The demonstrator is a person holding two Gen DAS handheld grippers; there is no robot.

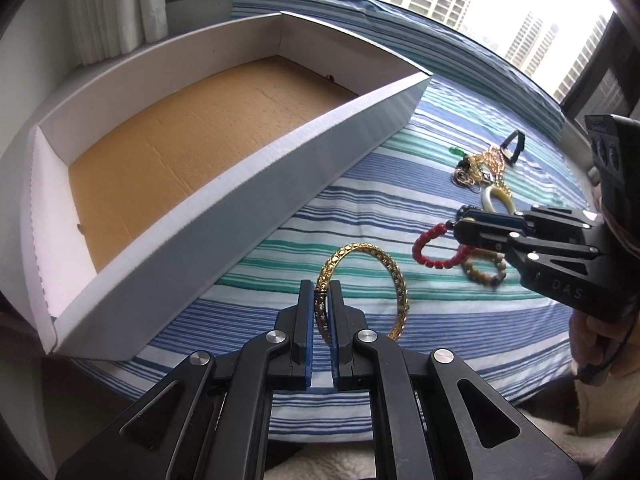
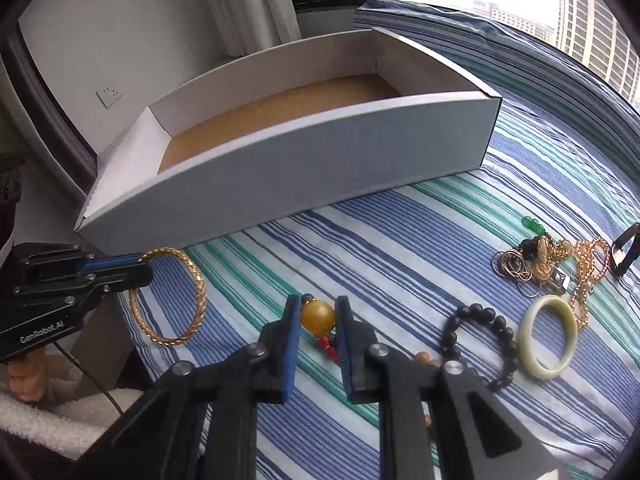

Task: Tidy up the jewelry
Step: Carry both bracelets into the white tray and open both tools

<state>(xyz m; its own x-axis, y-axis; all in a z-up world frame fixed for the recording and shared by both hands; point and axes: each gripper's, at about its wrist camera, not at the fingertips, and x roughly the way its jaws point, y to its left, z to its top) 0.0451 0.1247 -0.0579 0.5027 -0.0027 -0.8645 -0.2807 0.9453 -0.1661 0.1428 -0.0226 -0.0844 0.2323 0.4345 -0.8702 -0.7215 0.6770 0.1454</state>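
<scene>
My left gripper (image 1: 321, 292) is shut on a gold bangle (image 1: 394, 276) and holds it upright over the striped cloth; it also shows in the right wrist view (image 2: 140, 264) with the bangle (image 2: 192, 280). My right gripper (image 2: 318, 312) is shut on the amber bead (image 2: 318, 315) of a red bead bracelet (image 1: 424, 240), lifted a little; the gripper shows at the right in the left wrist view (image 1: 460, 232). A white box (image 1: 248, 168) with a brown cardboard floor lies to the left, empty.
On the cloth (image 2: 400, 240) lie a black bead bracelet (image 2: 484, 316), a pale jade bangle (image 2: 528, 332), a tan bead bracelet (image 1: 484, 268), a tangle of gold chains and rings (image 2: 552, 264) and a black loop (image 2: 624, 256). A window is behind.
</scene>
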